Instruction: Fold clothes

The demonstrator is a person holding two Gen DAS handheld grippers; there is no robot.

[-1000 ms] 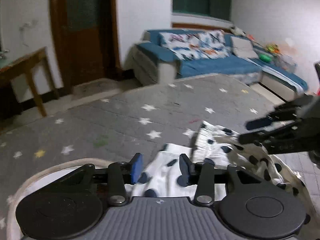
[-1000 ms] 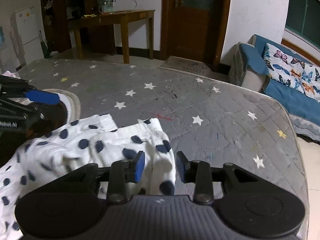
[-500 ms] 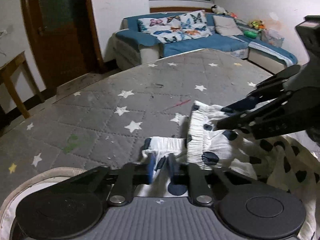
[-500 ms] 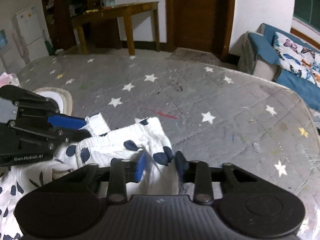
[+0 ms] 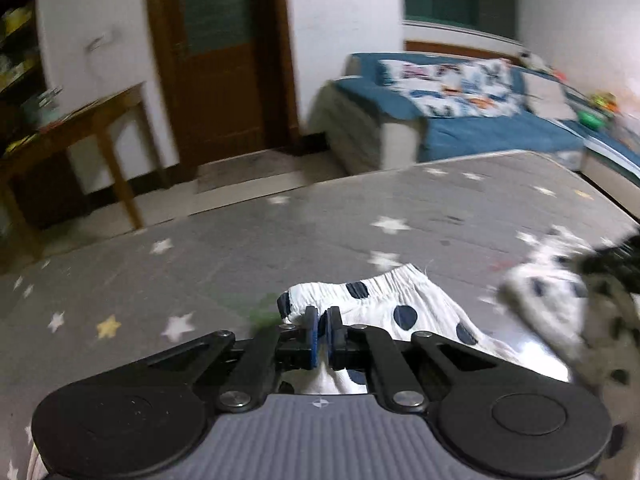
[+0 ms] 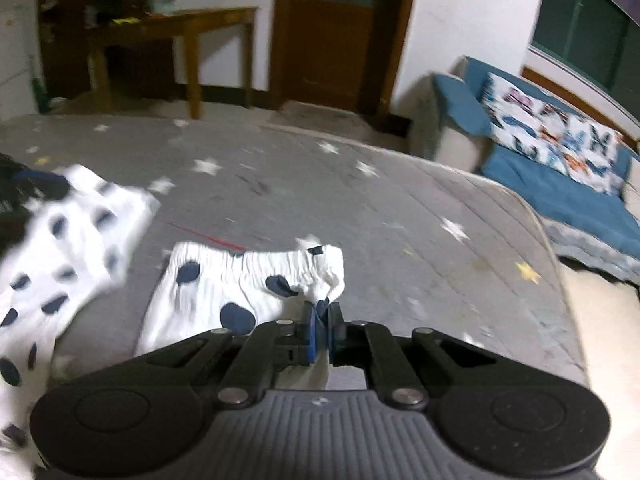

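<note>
A white garment with dark blue dots (image 5: 384, 304) lies on the grey star-patterned mattress (image 5: 320, 232). My left gripper (image 5: 323, 316) is shut, its blue pads pinching the left corner of the ribbed waistband. In the right wrist view the same garment (image 6: 240, 280) spreads to the left, and my right gripper (image 6: 321, 314) is shut on the waistband's right corner, with a fold of cloth squeezed between the pads. The other gripper shows only as a dark blur at the edge of each view. Another part of the dotted cloth (image 6: 72, 224) bunches near the left gripper.
A blue sofa with butterfly cushions (image 5: 460, 92) stands beyond the mattress. A wooden table (image 6: 172, 28) and a brown door (image 6: 340, 28) are at the back wall. The mattress edge (image 6: 552, 240) falls off to the right towards the sofa.
Both grippers went from open around the waistband to shut on it. The two grippers have drawn apart, and the cloth now stretches between them.
</note>
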